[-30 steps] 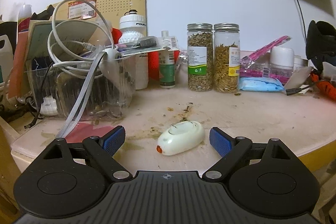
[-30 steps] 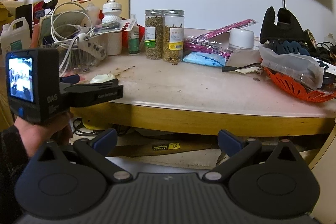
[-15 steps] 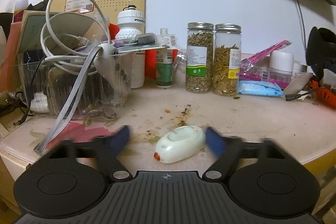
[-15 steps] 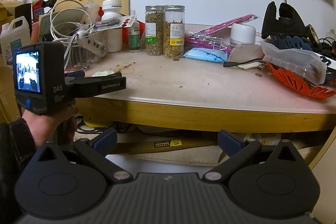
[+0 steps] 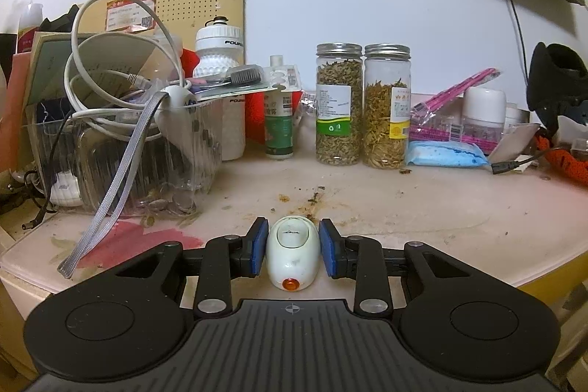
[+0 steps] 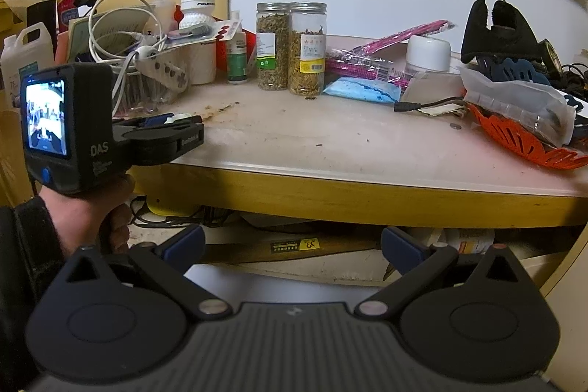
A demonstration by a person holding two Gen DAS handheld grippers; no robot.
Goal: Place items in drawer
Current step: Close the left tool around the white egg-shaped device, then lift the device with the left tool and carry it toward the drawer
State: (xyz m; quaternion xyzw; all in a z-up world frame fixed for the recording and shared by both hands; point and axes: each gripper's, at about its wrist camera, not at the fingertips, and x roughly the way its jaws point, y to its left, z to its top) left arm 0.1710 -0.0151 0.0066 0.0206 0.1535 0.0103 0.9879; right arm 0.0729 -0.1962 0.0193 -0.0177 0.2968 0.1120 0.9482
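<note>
White oval switch (image 5: pixel 292 254) — orange button toward camera, lengthwise between jaws

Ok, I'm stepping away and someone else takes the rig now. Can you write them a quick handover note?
Left claw: shut on the white oval plastic switch with the orange button, at the near edge of the stained pale tabletop.
Right claw: open, empty, held below the table's yellow front edge.
Done: switch gripped.
Left: lift it and place it in the drawer, which no view shows; then the other items.
</note>
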